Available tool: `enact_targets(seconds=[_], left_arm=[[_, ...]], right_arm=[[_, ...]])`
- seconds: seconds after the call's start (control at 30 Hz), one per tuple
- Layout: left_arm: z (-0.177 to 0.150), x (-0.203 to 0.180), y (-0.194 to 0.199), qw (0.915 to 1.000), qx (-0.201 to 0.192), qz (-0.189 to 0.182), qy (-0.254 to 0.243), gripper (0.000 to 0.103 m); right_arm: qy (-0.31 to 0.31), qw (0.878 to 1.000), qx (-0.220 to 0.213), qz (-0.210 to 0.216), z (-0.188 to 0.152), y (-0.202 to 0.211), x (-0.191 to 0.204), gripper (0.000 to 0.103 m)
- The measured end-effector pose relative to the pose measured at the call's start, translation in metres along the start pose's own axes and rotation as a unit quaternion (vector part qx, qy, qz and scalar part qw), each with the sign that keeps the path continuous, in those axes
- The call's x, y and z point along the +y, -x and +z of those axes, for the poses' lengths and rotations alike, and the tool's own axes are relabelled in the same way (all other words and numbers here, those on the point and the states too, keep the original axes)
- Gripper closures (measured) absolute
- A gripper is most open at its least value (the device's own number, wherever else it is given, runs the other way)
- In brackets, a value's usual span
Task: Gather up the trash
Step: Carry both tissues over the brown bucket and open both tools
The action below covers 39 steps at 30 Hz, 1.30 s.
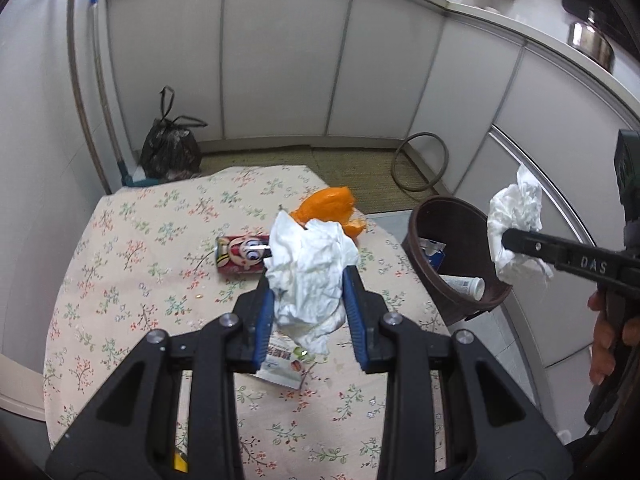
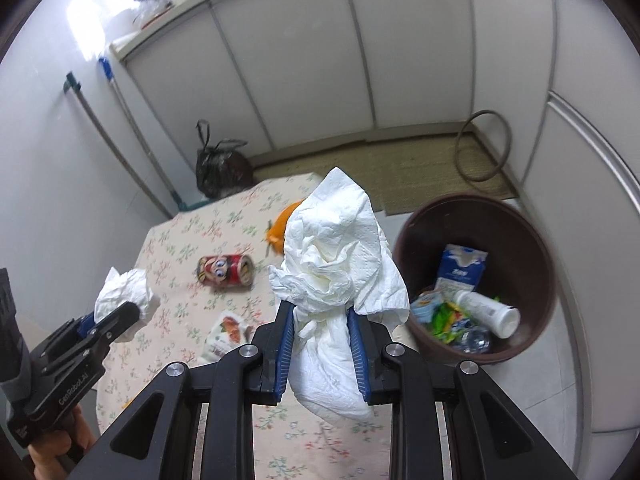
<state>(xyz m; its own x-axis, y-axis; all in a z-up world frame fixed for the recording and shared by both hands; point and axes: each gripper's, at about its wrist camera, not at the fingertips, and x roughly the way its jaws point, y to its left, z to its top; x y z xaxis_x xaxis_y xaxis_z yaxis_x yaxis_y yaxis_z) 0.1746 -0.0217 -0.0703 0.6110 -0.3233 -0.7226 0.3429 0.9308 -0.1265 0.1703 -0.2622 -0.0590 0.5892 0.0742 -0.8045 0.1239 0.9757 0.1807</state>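
My left gripper (image 1: 309,280) is shut on a crumpled white tissue (image 1: 310,268), held above the floral table (image 1: 120,280). My right gripper (image 2: 322,312) is shut on a second crumpled white tissue (image 2: 340,264), held beside the brown trash bin (image 2: 532,248), right of the table. In the left wrist view the right gripper (image 1: 508,240) and its tissue (image 1: 516,220) hang above the bin (image 1: 432,216). In the right wrist view the left gripper (image 2: 120,308) and its tissue (image 2: 124,288) show at the left. A red cartoon can (image 1: 240,254) (image 2: 226,270), orange peel (image 1: 332,206) (image 2: 280,224) and a snack wrapper (image 1: 284,364) (image 2: 226,334) lie on the table.
The bin holds a blue carton (image 2: 460,268), a white bottle (image 2: 488,312) and wrappers. A tied black bag (image 1: 170,148) sits on the floor behind the table. White cabinets (image 1: 280,60) run behind, with a ring (image 1: 420,160) leaning on them and mop handles (image 1: 80,80) at the left wall.
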Motion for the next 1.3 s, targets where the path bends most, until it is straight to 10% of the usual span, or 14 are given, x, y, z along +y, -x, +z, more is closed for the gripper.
enact_targets(seconds=[0.53,1.17,1.3], left_arm=[[0.010,-0.130,-0.061,0.9935,0.028,-0.073,-0.083,0.068],[0.013,-0.212,-0.167,0.9862,0.069,-0.093,-0.119,0.067],[0.013,-0.217,-0.169,0.9857,0.067,-0.085,-0.129,0.047]], right_arm=[[-0.082,0.994,-0.018,-0.072,-0.001,0.020,-0.133,0.076],[-0.195,0.980,0.020,-0.039,-0.011,-0.046,-0.225,0.072],[-0.211,0.977,0.012,-0.032,-0.013,-0.044,-0.231,0.053]])
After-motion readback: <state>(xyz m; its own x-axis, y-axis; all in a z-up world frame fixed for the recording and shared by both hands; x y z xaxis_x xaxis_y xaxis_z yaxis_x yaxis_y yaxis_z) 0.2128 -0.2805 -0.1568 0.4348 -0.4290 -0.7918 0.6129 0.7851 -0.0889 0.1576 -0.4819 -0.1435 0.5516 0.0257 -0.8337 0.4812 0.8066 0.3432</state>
